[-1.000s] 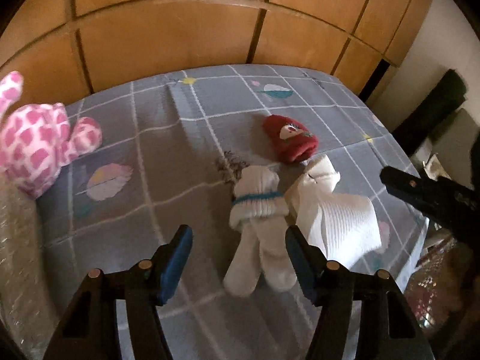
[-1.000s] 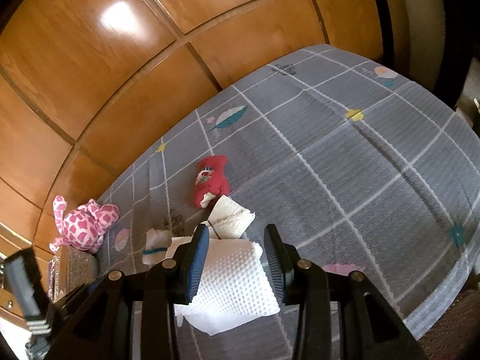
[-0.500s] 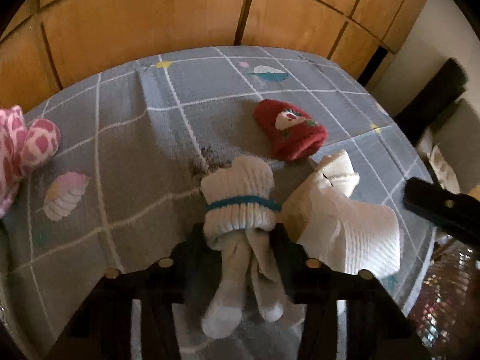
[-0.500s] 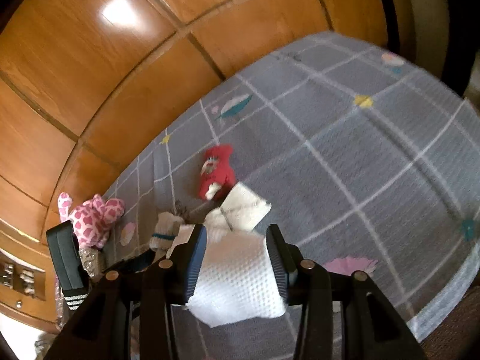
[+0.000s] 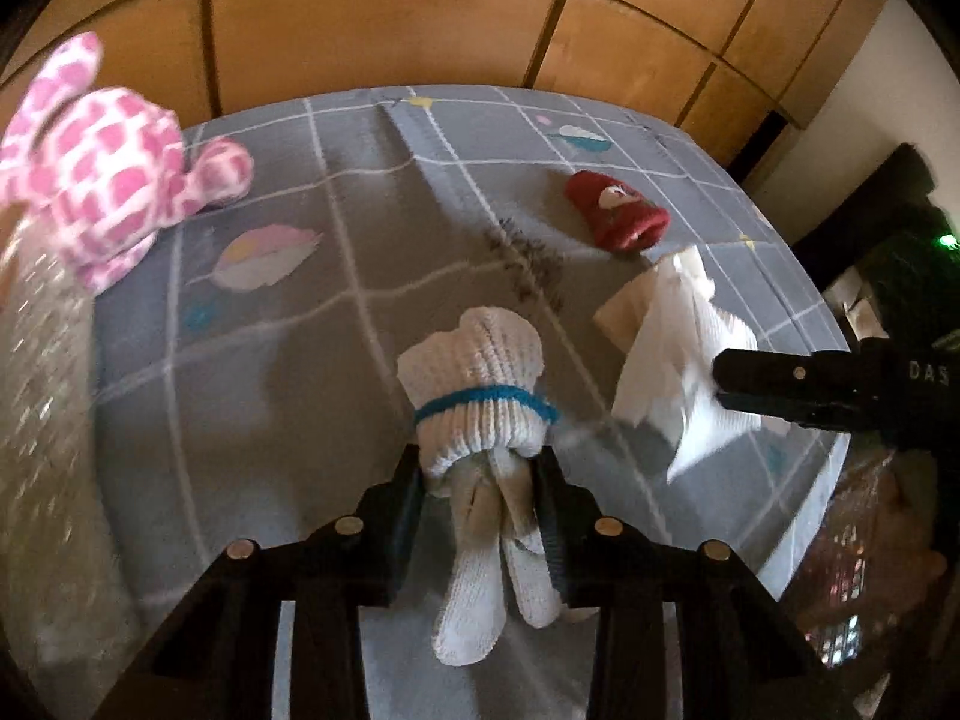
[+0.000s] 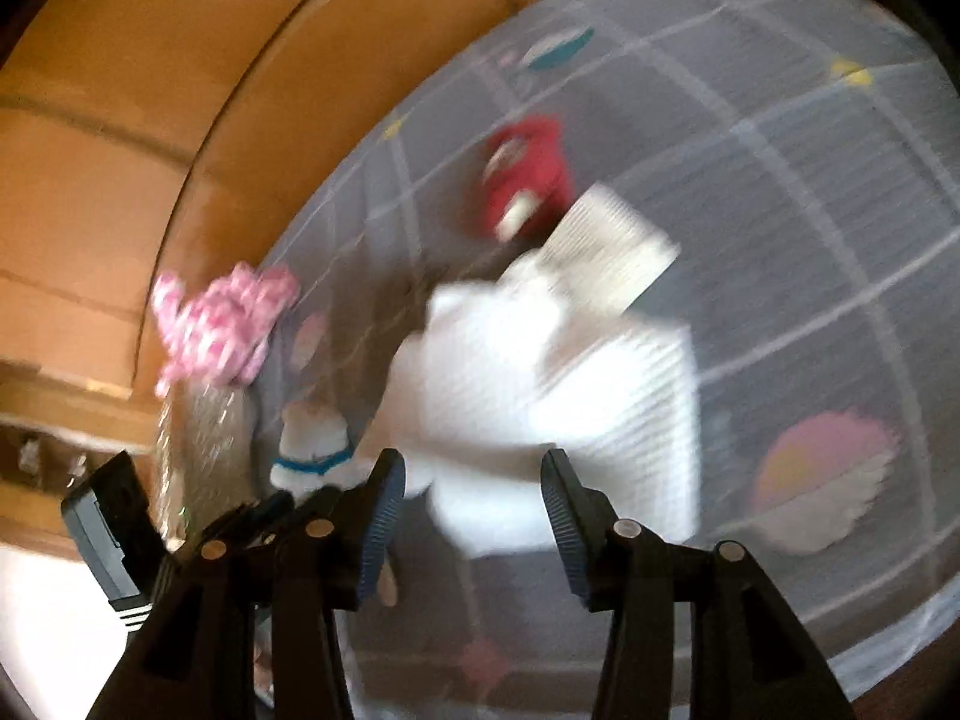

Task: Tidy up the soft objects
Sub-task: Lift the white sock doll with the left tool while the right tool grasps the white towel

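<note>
My left gripper [image 5: 480, 474] is shut on a rolled white sock bundle with a blue stripe [image 5: 477, 384] and holds it above the grey checked bedspread [image 5: 288, 372]. The bundle also shows in the right wrist view [image 6: 315, 450]. My right gripper [image 6: 471, 492] is open, its fingers either side of a white textured cloth [image 6: 558, 378] that looks lifted off the bed; whether it holds the cloth I cannot tell. That cloth [image 5: 678, 348] sits beside the right gripper's arm [image 5: 798, 390] in the left view. A red sock [image 5: 618, 216] lies further back.
A pink-and-white plush toy [image 5: 102, 180] sits at the bed's left edge, over a glittery container [image 5: 42, 420]. A wooden panelled wall [image 5: 420, 24] stands behind the bed. Dark furniture [image 5: 900, 228] is at the right.
My left gripper has closed on the sock bundle and lifted it off the bed. The right gripper has moved in over the white cloth, which has shifted; the view is blurred by motion.
</note>
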Demonstrator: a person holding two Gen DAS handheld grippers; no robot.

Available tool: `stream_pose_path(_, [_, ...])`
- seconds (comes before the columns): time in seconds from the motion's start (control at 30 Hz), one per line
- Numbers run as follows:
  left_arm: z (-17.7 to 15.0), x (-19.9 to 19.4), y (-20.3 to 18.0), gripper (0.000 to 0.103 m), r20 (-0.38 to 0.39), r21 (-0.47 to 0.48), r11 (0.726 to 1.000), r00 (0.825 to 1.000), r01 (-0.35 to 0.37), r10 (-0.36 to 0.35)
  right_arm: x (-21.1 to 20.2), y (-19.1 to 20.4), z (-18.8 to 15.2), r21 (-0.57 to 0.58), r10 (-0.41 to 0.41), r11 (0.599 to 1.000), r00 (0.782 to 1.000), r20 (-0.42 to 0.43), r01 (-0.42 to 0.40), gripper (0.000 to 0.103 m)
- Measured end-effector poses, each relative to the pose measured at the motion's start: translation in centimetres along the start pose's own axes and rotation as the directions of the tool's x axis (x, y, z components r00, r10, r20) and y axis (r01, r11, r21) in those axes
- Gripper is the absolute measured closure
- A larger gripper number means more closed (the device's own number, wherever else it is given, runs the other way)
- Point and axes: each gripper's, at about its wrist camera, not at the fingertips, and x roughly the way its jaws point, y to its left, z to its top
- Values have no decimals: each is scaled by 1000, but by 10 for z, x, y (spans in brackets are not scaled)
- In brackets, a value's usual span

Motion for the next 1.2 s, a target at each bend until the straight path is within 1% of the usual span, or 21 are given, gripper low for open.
stream_pose_path(0.03, [-7, -5, 2, 67, 2, 6, 1000, 1000, -7, 7, 1, 4, -4, -13, 7, 1000, 1000, -11, -7, 55])
stream_pose_path(0.1, [-16, -8, 6, 67, -1, 13, 1000, 1000, -26, 26, 9, 13, -16, -42, 45, 998, 997, -68, -48, 55])
stream_pose_path(0.13, [-22, -9, 10, 67, -8, 10, 999, 999, -35, 35, 13, 19, -24, -71, 39, 996, 994, -100, -47, 55])
stream_pose_path(0.2, [-29, -8, 16, 68, -14, 0, 999, 999, -33, 33, 14, 30, -36, -155, -43, 988, 993, -114, 25, 55])
stream_pose_path(0.23, [-32, -8, 18, 68, -12, -6, 999, 999, -34, 34, 10, 34, -37, -184, -77, 981, 992, -102, 57, 55])
stream_pose_path(0.3, [-35, -9, 22, 68, -6, -24, 999, 1000, -23, 23, -5, 35, -33, -200, -113, 974, 993, -44, 102, 55])
stream_pose_path(0.33, [-36, -8, 24, 68, -5, -29, 999, 1000, -20, 20, -18, 35, -26, -207, -164, 964, 986, 19, 165, 53])
stream_pose_path(0.4, [-36, -7, 24, 68, -5, -36, 999, 1000, -20, 20, -30, 30, -14, -184, -219, 955, 972, 85, 231, 40])
stream_pose_path(0.43, [-37, -6, 24, 68, -4, -41, 999, 1000, -20, 20, -36, 24, -6, -152, -241, 955, 964, 109, 256, 37])
stream_pose_path(0.5, [-37, -5, 23, 68, -2, -40, 999, 1000, -23, 23, -38, 12, 9, -109, -283, 949, 951, 127, 297, 34])
stream_pose_path(0.57, [-37, -3, 23, 68, -1, -44, 999, 1000, -23, 23, -30, 0, 21, -74, -332, 937, 938, 100, 340, 34])
stream_pose_path(0.67, [-37, -2, 25, 67, -6, -56, 998, 1000, -18, 17, -13, -13, 30, -35, -339, 940, 940, 47, 341, 34])
stream_pose_path(0.77, [-37, -3, 27, 66, -8, -64, 998, 1000, -19, 18, 1, -18, 29, -12, -275, 961, 962, -4, 275, 34])
stream_pose_path(0.87, [-38, -3, 26, 65, -3, -56, 998, 1000, -21, 21, 6, -14, 25, -32, -245, 969, 969, -27, 244, 35])
stream_pose_path(0.93, [-38, -2, 27, 65, 2, -59, 998, 1000, -19, 19, 9, -10, 21, -59, -212, 976, 976, -51, 209, 64])
stream_pose_path(0.97, [-38, -2, 27, 65, 3, -59, 998, 1000, -19, 19, 11, -8, 18, -72, -225, 973, 973, -55, 221, 82])
stream_pose_path(1.0, [-38, -1, 26, 66, 5, -59, 998, 1000, -19, 19, 11, -6, 15, -86, -251, 965, 967, -48, 246, 90])
stream_pose_path(1.03, [-38, 0, 26, 66, 6, -60, 998, 1000, -19, 19, 11, -2, 12, -112, -272, 957, 962, -35, 267, 96])
stream_pose_path(1.1, [-39, 0, 25, 69, 12, -55, 998, 1000, -20, 20, 10, 4, 7, -126, -273, 955, 962, -18, 268, 99])
stream_pose_path(1.17, [-40, -2, 25, 71, 15, -57, 998, 1000, -22, 23, 6, 13, 1, -146, -290, 946, 957, 15, 289, 99])
stream_pose_path(1.2, [-40, -4, 25, 72, 14, -61, 998, 1000, -21, 22, 5, 9, 0, -146, -298, 943, 954, 22, 298, 99])
